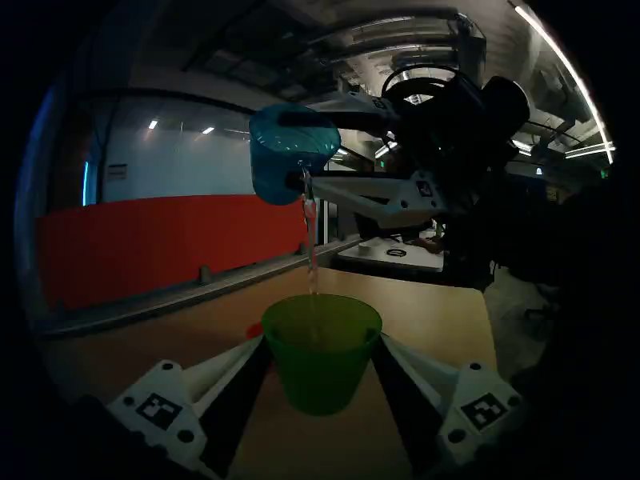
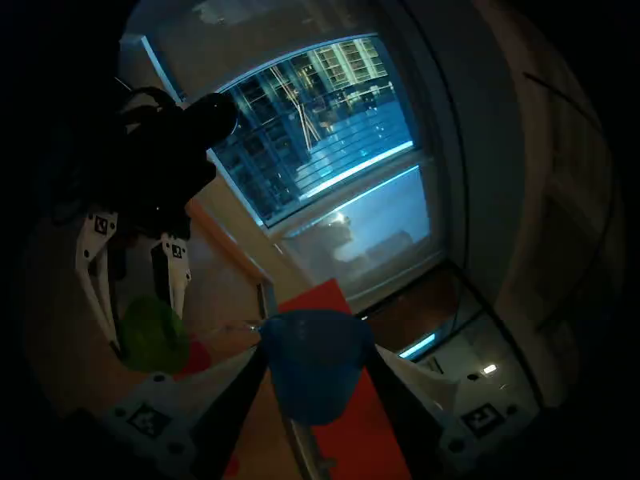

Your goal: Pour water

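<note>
Blue cup [image 1: 290, 152], tipped and clamped in the jaws of your right gripper [image 2: 316, 364], drops a thin stream of water [image 1: 310, 240] into the green cup [image 1: 322, 364] pinched between the jaws of your left gripper [image 1: 322, 348] below. Tip further or drift sideways and the stream likely overshoots the rim, wetting the table [image 1: 432, 312].

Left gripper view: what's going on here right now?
The right gripper holds a translucent blue plastic cup tipped over. A thin stream of water falls from its rim into a green plastic cup, held upright by the left gripper over a light wooden table. Pouring is under way.
</note>
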`<action>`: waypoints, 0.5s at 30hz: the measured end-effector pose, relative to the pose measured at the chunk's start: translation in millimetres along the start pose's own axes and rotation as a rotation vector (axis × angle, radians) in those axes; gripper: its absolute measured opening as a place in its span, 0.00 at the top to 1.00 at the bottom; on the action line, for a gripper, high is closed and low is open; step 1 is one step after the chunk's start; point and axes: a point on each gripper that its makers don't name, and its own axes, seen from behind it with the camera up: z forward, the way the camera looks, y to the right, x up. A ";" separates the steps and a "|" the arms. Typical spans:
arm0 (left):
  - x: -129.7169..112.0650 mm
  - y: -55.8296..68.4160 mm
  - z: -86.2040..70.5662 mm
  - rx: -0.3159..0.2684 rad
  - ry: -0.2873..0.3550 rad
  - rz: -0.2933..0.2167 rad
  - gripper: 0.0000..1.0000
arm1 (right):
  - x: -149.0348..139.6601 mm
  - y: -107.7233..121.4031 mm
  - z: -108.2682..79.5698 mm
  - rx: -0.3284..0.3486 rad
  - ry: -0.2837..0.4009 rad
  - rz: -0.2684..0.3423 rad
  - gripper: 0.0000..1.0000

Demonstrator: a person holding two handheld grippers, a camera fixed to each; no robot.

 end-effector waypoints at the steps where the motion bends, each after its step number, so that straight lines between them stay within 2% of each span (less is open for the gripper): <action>1: 0.0 0.5 0.0 0.000 0.000 0.001 0.16 | 0.1 0.3 -0.3 -0.001 0.000 -0.003 0.11; 15: 3.2 1.5 -1.0 0.002 0.003 0.007 0.15 | 8.6 5.0 -1.8 -0.016 0.012 -0.050 0.11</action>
